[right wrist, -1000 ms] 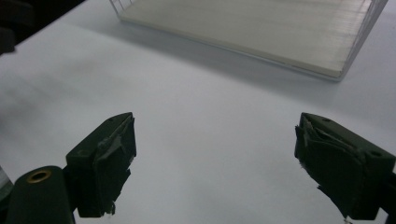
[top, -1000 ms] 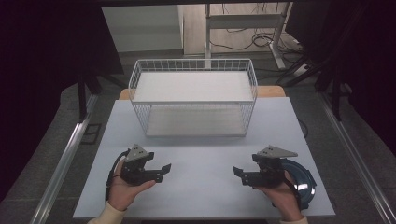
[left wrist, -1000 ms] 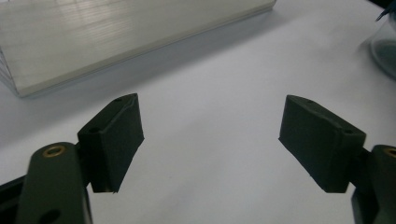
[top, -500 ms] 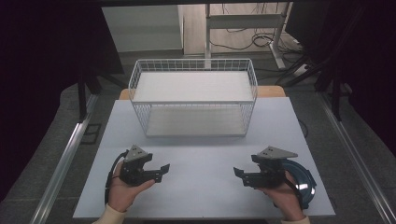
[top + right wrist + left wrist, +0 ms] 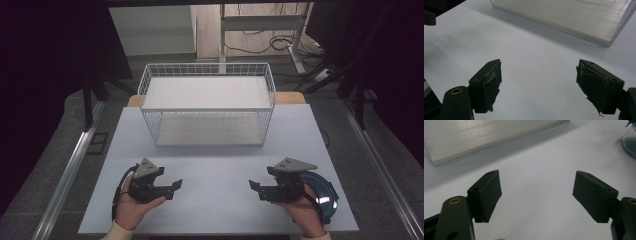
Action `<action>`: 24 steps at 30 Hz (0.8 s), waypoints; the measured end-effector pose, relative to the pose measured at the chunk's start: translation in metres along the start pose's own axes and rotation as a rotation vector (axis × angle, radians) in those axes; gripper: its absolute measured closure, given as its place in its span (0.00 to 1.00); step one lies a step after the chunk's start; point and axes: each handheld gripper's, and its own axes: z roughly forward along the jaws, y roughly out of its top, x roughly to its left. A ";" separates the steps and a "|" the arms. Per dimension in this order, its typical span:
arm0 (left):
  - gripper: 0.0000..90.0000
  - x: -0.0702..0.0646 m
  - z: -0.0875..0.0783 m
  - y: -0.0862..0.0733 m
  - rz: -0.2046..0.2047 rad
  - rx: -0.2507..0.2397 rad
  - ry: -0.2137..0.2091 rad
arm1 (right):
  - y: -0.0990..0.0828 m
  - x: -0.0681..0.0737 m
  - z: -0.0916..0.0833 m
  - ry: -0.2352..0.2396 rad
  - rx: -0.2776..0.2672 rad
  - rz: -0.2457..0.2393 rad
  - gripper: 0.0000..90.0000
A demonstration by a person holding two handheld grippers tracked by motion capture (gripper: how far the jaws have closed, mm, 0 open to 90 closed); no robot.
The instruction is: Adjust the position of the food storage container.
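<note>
— What is the left gripper (image 5: pixel 171 189) doing?

— It sits in the person's left hand (image 5: pixel 131 206), low over the near left part of the white table (image 5: pixel 215 175), jaws pointing toward the middle. In the left gripper view its jaws stand wide apart, released, with bare tabletop between the pads (image 5: pixel 487 195). It grasps nothing, and whether the jaws touch the table cannot be told.

— What lies beyond it?

— One white wire basket (image 5: pixel 207 104), ahead of both grippers toward the far edge, standing on the table and well apart from each. Its pale floor panel (image 5: pixel 474 137) shows in the upper left of the left gripper view, in the upper right of the right gripper view.

— And the right gripper (image 5: pixel 256 189)?

— It is held in the right hand (image 5: pixel 305 212), facing the left one across a stretch of bare table. Its jaws are spread wide too, released, nothing between them. The pads (image 5: pixel 489 86) look worn and ragged at the edges.

— Anything else near it?

— One round blue dish-like thing (image 5: pixel 322 192) lies just behind the right gripper, under the hand; what it is cannot be told for sure.

— The count?

— Two grippers, two hands, one basket, one blue round thing, one table.
</note>
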 end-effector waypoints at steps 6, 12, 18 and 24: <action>0.26 0.006 -0.005 -0.002 -0.022 -0.019 -0.001 | 0.003 0.004 -0.002 -0.014 0.011 -0.026 0.27; 0.26 0.003 -0.005 -0.002 -0.012 -0.018 -0.008 | 0.005 0.001 -0.018 -0.076 0.006 -0.047 0.32; 0.26 0.003 -0.004 -0.002 -0.007 -0.009 -0.006 | 0.005 -0.006 -0.036 -0.100 0.008 -0.046 0.37; 0.26 0.008 -0.002 -0.002 -0.008 0.005 0.005 | 0.000 -0.028 -0.056 -0.124 -0.009 -0.024 0.44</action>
